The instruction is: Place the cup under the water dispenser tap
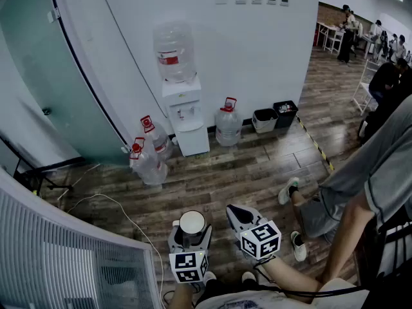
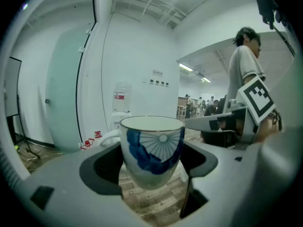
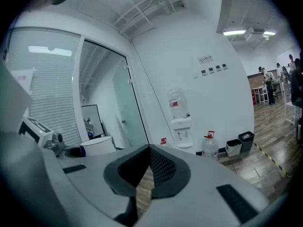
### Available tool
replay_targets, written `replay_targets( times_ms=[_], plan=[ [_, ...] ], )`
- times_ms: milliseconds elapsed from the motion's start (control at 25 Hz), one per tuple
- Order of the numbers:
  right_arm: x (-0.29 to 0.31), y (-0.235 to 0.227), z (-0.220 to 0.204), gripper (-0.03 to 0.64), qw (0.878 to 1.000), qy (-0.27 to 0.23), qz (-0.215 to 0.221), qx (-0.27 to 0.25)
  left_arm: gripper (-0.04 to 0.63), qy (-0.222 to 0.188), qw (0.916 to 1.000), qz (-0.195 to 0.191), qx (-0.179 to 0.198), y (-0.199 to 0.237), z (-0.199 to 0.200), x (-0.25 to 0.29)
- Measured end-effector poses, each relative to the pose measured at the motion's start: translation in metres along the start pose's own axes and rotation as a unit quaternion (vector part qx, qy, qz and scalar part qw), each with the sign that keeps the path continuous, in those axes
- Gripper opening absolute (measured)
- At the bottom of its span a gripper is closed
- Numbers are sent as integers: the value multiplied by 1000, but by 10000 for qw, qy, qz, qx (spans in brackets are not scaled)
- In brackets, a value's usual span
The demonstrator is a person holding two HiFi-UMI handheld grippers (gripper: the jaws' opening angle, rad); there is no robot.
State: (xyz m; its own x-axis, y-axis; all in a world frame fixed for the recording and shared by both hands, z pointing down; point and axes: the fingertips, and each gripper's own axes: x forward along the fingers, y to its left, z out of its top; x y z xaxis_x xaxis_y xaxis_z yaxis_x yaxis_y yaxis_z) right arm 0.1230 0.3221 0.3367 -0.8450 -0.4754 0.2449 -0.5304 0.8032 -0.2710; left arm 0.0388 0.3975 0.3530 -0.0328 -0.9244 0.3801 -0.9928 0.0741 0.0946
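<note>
A white cup with a blue pattern stands upright between the jaws of my left gripper, whose pads press on its sides; it is held low, near my body. My right gripper is beside it on the right, its jaws closed together with nothing between them. The white water dispenser with a clear bottle on top stands against the far wall, several steps ahead of both grippers. It is also in the left gripper view, where the dispenser shows behind the cup, and the dispenser shows in the right gripper view.
Three water bottles with red caps lie or stand on the wooden floor by the dispenser: two bottles to its left, one bottle to its right. Two bins stand further right. A person stands close on my right. A glass partition runs along the left.
</note>
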Motion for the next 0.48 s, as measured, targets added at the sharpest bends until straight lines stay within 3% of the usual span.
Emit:
replay_targets(
  times_ms=[200,480],
  plan=[
    [-29,-12,9,20,9997,-229,-49,-6,403,-94,9999,-65,-5,-36,5,1],
    [-58,-7,4,20,9993,-333,-161,-35,403,-94,9998,-122,112,-51,2,-19]
  ],
)
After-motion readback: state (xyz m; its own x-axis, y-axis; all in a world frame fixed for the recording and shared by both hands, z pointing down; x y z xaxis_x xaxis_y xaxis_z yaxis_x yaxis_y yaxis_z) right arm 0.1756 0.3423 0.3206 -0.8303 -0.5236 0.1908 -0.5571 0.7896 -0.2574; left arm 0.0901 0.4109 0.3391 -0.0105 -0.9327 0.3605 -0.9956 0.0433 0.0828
